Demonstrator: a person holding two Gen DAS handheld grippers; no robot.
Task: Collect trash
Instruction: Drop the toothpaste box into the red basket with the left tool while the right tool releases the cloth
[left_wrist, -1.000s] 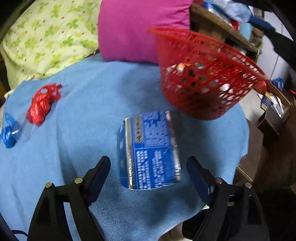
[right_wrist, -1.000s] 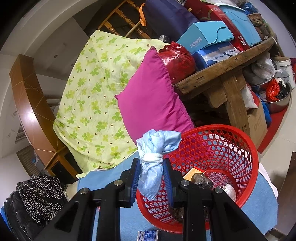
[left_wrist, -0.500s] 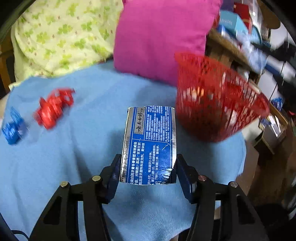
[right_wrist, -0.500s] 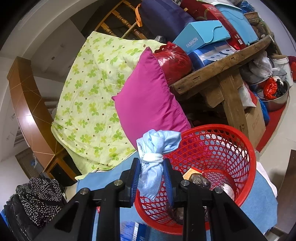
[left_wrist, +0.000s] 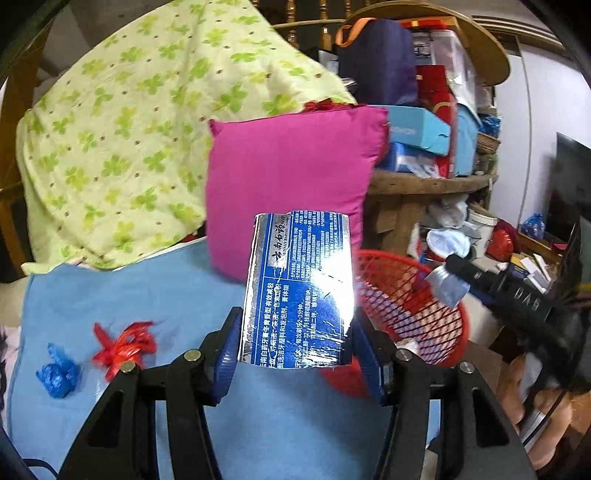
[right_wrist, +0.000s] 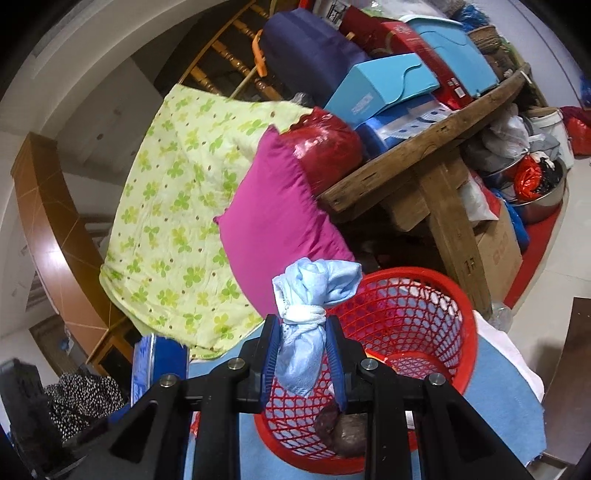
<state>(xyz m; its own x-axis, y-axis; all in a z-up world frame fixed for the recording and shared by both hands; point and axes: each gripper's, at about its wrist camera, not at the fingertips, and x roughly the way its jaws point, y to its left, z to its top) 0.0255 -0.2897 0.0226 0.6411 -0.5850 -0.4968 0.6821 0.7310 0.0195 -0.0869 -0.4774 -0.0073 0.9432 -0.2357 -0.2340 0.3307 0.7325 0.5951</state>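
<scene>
Toothpaste carton (left_wrist: 299, 291), flattened and foil-shiny, sits clamped between the pads of the left gripper (left_wrist: 295, 350), lifted clear of the blue cloth (left_wrist: 155, 295) and not yet over the red mesh basket (left_wrist: 417, 295). Its jaws are partly closed on the carton's lower edges. The right gripper (right_wrist: 303, 363) is fully shut on a knotted pale-blue rag (right_wrist: 306, 321), poised at the basket's rim. Gripped only low down, the glossy carton could slip or pivot out and miss the basket. A red wrapper (left_wrist: 123, 347) and a blue wrapper (left_wrist: 59, 373) remain on the cloth. Chinese print covers the carton, mostly too small to read.
</scene>
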